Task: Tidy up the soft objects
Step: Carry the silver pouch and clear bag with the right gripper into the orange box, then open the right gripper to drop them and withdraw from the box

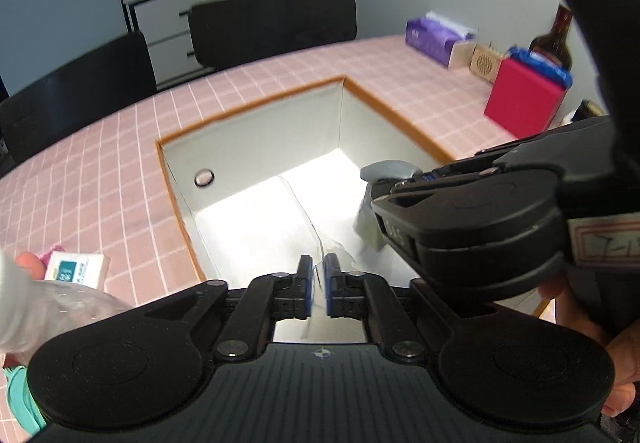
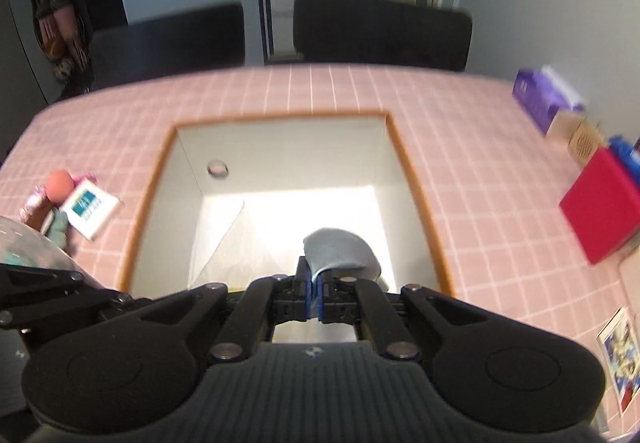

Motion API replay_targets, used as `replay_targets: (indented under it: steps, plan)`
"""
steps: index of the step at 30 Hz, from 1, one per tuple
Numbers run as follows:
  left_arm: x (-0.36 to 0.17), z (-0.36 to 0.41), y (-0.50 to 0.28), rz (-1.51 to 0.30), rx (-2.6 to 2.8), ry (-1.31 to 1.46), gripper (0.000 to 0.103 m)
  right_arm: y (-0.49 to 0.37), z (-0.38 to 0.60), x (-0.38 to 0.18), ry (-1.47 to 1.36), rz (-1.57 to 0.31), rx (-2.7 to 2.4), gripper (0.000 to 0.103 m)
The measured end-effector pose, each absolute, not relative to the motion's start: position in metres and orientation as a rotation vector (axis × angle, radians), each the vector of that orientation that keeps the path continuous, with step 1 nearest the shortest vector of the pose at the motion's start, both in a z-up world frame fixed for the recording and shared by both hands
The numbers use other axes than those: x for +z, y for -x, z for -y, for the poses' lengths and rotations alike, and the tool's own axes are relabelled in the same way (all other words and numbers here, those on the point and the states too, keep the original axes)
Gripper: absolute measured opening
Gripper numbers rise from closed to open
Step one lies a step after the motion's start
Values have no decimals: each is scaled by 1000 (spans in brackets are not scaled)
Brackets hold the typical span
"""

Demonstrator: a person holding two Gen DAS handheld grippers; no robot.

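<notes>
The table (image 2: 304, 91), covered in a pink checked cloth, carries an open storage box (image 2: 416, 179) with an orange rim and pale inner walls; everything else is placed from that box. Behind the box stand two black chairs (image 2: 380, 31). To the right of the box sit a red box (image 2: 600, 211) and, further back, a purple tissue pack (image 2: 540, 99). To the left of the box lies a small white packet (image 2: 90, 209) beside a pinkish ball (image 2: 60, 185).

Inside the box, on its bright floor, lies a clear plastic bag (image 2: 232, 243). The left tool (image 1: 318, 285) hangs over the box's near edge, its jaws narrowed onto a fold of that clear bag. The right tool (image 2: 314, 293) is also over the near edge, closed tightly on a grey soft cloth (image 2: 340, 251), which sits in the box's near right part.
</notes>
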State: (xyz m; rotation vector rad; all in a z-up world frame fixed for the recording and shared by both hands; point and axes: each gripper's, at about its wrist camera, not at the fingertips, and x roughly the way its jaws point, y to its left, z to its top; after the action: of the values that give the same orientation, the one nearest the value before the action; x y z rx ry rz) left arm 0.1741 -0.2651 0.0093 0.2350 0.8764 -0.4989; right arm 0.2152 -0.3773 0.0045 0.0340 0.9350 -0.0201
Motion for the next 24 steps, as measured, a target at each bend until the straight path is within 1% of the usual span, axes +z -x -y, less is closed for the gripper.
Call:
replay_targets:
  steps: [1,2,4,5,6,7,8,9,10,12,14,15,17,19,24]
  plan:
    - [6,266,-175,-890,-495,-241,11,-221,381,-2,-44,-960,-17,0]
    - [3,267,-177,-900,-493,-251,15,-224,382,-9,-55,-991,-17,0]
    - [-3,270,-179,-922,-483,-262,20,-230,387,-20,-81,-1029,-27,0]
    - [-5,271,-181,-928,-477,-260,24,-231,388,-24,-85,-1042,-29,2]
    - [-7,272,-182,-931,-472,-260,32,-233,389,-27,-86,-1058,-31,5]
    - [-9,272,-182,-933,-470,-263,36,-234,389,-29,-86,-1074,-32,7]
    - [-9,273,-183,-933,-469,-264,44,-235,390,-32,-89,-1085,-32,11]
    - [-9,273,-182,-931,-471,-263,49,-234,391,-32,-91,-1091,-30,19]
    - [-9,274,-182,-931,-475,-263,51,-234,393,-33,-90,-1094,-39,21]
    - [-8,274,-181,-926,-469,-266,57,-233,397,-31,-97,-1098,-52,23]
    - [-6,274,-179,-919,-474,-261,59,-232,401,-28,-127,-1101,-48,26]
    - [-4,274,-179,-917,-482,-258,59,-231,403,-26,-136,-1100,-47,28]
    - [-1,274,-175,-908,-492,-260,59,-229,402,-22,-131,-1092,-53,30]
    - [4,272,-171,-891,-503,-258,59,-226,402,-14,-134,-1078,-56,34]
    - [22,260,-155,-848,-546,-231,59,-212,400,15,-146,-1008,-62,38]
